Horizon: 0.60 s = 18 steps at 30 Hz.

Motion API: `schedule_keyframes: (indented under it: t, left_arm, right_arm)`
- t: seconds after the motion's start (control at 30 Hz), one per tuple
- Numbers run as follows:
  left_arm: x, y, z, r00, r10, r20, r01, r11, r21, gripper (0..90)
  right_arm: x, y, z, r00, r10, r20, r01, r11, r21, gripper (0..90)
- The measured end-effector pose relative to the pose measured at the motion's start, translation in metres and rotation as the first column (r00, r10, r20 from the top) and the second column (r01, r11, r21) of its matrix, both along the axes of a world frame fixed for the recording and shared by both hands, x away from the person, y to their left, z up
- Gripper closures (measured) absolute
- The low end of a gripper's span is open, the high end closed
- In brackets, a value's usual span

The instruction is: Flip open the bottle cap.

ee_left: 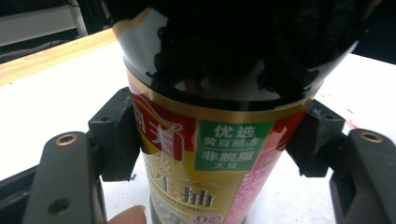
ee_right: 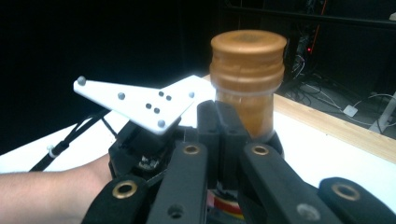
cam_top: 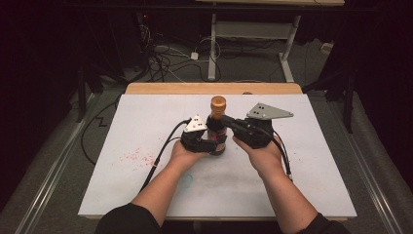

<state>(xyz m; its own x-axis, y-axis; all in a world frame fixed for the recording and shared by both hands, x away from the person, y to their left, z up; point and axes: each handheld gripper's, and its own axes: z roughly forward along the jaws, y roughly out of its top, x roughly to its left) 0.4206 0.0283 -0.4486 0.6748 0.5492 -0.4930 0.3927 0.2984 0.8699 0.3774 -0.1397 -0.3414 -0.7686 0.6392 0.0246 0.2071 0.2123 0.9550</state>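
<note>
Fingers (ee_left: 116, 140) of the left gripper (cam_top: 207, 144) squeeze the bottle (cam_top: 217, 127) standing on the table (cam_top: 146, 112). Right gripper (ee_right: 225, 123) sits pressed together, empty, beside the neck. One bump could tip it.

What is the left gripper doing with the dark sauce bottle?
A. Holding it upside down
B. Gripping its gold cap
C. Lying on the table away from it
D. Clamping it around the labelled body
D: in the left gripper view, the left gripper has its black pads pressed on both sides of the upright bottle, at the label.
</note>
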Motion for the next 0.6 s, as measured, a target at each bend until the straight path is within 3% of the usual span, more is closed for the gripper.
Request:
schedule_keyframes:
  t: [0.3, 0.6]
  left_arm:
    - [0.0, 0.0, 0.0, 1.0, 0.002, 0.001, -0.002, 1.0, -0.002, 28.1]
    - [-0.001, -0.001, -0.001, 0.9999, 0.009, 0.006, -0.009, 1.0, 0.001, 28.4]
  right_arm:
    - [0.004, 0.005, 0.014, 0.9999, -0.013, 0.006, 0.013, 1.0, 0.0, 90.0]
    - [0.008, 0.006, 0.019, 0.9996, -0.026, -0.011, 0.026, 1.0, -0.012, 90.0]
